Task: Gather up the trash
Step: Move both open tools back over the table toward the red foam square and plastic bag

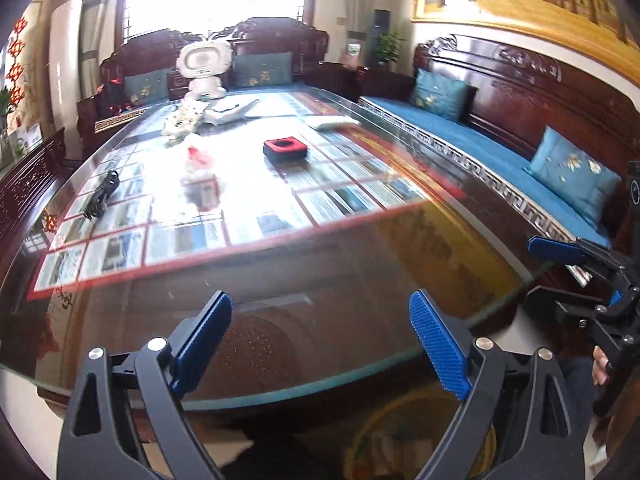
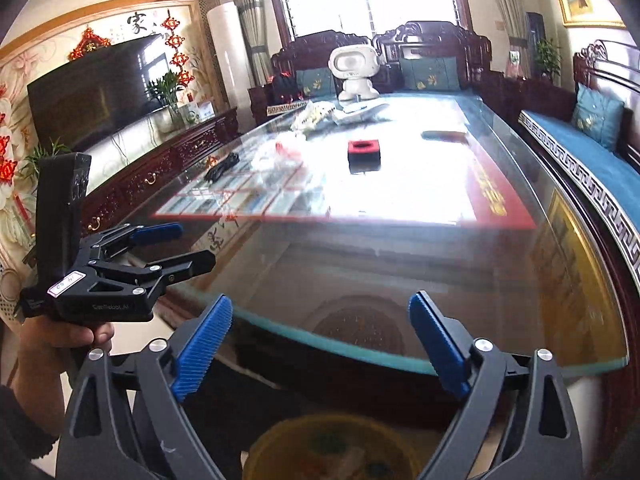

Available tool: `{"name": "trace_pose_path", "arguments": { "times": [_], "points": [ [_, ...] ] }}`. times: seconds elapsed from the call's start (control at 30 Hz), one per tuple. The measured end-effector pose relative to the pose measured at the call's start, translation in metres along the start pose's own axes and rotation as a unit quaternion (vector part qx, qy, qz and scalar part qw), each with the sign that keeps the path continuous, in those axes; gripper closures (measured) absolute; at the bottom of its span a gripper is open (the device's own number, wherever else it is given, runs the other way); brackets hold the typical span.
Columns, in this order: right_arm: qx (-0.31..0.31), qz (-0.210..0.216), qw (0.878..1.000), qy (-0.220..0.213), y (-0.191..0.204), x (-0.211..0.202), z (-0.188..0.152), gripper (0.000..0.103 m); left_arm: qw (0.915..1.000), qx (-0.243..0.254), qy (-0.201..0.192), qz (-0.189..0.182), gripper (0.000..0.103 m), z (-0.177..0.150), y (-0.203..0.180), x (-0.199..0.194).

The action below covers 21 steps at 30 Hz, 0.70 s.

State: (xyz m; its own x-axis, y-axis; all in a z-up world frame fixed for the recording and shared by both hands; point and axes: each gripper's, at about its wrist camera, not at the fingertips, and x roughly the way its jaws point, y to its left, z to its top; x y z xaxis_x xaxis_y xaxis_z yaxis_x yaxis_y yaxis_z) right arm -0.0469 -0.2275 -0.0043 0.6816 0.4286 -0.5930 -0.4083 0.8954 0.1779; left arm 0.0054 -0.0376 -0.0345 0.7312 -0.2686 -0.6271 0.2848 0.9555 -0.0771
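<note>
Left gripper (image 1: pixel 320 340): jaws wide apart, nothing between them, held over the near end of the tabletop (image 1: pixel 360 264).
Right gripper (image 2: pixel 320 340): jaws also wide apart and empty, over the same near edge; the left hand (image 2: pixel 60 336) on its tool shows at the side of this view.
Bin (image 2: pixel 328 448): a yellowish round container sits low, just below the near edge of the tabletop and under the right jaws; something lies inside, too blurred to name.
Trash: a crumpled clear wrapper with red print (image 1: pixel 198 164) lies mid-tabletop, well apart from both grippers; a pale crinkled bag (image 1: pixel 182 118) lies farther back near the white toy robot (image 1: pixel 204 68).
Other things: red-and-black box (image 1: pixel 285 148), black cable (image 1: pixel 102 194), white papers by the toy; probably not trash.
Done: judging from the empty jaws above the bin, a drop may just be finished.
Left: at least the wrapper and likely the bag remain to be fetched.
Next: a long reach to mid-tabletop; thin film on glass may slip from the pads.
</note>
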Motion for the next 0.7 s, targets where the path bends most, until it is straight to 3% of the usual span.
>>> {"name": "trace_pose_path", "arguments": {
  "times": [0.13,0.7],
  "points": [
    [0.004,-0.013,1.0,0.007,-0.008,0.034,0.028,0.009,0.9997,-0.014,-0.004,0.018,0.006,0.026,0.024,0.017],
    [0.039,-0.028,0.998,0.029,-0.044,0.153,0.112,0.009,0.9977,-0.055,0.022,0.033,0.006,0.089,0.103,0.114]
  ]
}}
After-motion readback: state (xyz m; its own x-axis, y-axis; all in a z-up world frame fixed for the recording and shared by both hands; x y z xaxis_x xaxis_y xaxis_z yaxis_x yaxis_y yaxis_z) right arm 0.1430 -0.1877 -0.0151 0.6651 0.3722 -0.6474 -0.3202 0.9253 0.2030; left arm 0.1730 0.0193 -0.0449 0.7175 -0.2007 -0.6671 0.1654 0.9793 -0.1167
